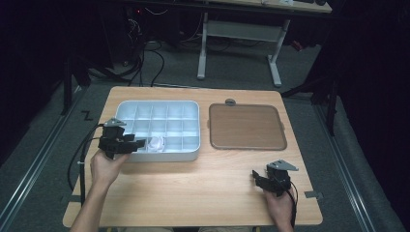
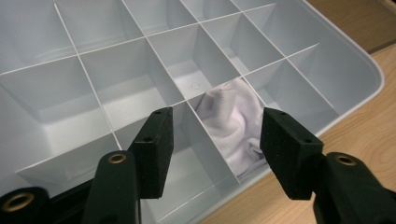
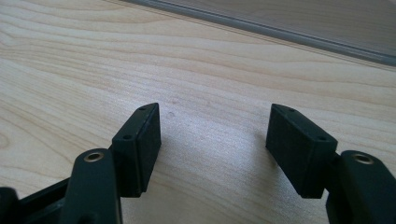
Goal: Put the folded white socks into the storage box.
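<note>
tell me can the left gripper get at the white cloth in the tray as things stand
Probably yes: the left gripper hangs open just above the white cloth, which lies bunched in a near-edge compartment of the tray, with nothing over it.

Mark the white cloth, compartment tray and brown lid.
white cloth point(image 2: 231, 123), left gripper view, middle of the crumpled fabric
compartment tray point(image 1: 124, 107), high view, far left rim
brown lid point(image 1: 246, 126), high view, centre of its flat top

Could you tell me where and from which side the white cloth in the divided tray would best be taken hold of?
Probably from straight above, by the raised folds in the middle of the white cloth. It lies crumpled inside one compartment in the near row of the grey tray, walled by dividers, so no side approach looks possible. The open left tongs should straddle a bunched ridge and close across it.
</note>
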Motion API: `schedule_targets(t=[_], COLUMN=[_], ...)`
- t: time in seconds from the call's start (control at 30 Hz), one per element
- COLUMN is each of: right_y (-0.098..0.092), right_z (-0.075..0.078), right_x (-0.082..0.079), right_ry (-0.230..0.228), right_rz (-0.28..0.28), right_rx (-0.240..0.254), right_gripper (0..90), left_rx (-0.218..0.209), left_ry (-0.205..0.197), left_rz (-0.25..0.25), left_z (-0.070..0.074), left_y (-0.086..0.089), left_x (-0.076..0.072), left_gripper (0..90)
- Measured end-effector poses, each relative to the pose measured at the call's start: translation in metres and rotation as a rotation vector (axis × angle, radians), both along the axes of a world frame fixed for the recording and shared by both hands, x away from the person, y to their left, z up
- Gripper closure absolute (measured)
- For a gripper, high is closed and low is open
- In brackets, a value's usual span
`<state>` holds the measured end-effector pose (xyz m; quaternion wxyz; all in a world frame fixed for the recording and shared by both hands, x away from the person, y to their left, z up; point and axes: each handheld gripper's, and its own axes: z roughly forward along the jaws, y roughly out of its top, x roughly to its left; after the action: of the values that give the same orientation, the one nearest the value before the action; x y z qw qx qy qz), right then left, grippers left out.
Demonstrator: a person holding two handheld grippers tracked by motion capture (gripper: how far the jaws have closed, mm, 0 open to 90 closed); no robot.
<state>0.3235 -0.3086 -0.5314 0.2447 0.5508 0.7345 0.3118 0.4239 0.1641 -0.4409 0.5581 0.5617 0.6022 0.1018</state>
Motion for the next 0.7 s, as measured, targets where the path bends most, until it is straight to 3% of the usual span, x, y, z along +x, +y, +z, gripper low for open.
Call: schedule_targets(t=[0.37,0.7], right_y=[0.000,0.000], right_z=[0.000,0.000], right_x=[0.000,0.000], right_ry=[0.000,0.001], right_rz=[0.000,-0.001], right_rx=[0.000,0.000], right_gripper=[35.9,35.8], left_rx=[-0.071,-0.082], left_ry=[-0.059,-0.055], left_rz=[0.008,0.009], left_z=[0.009,0.002], left_y=[0.014,0.017], left_x=[-0.023,-0.036], left_gripper=[44.2,43.5])
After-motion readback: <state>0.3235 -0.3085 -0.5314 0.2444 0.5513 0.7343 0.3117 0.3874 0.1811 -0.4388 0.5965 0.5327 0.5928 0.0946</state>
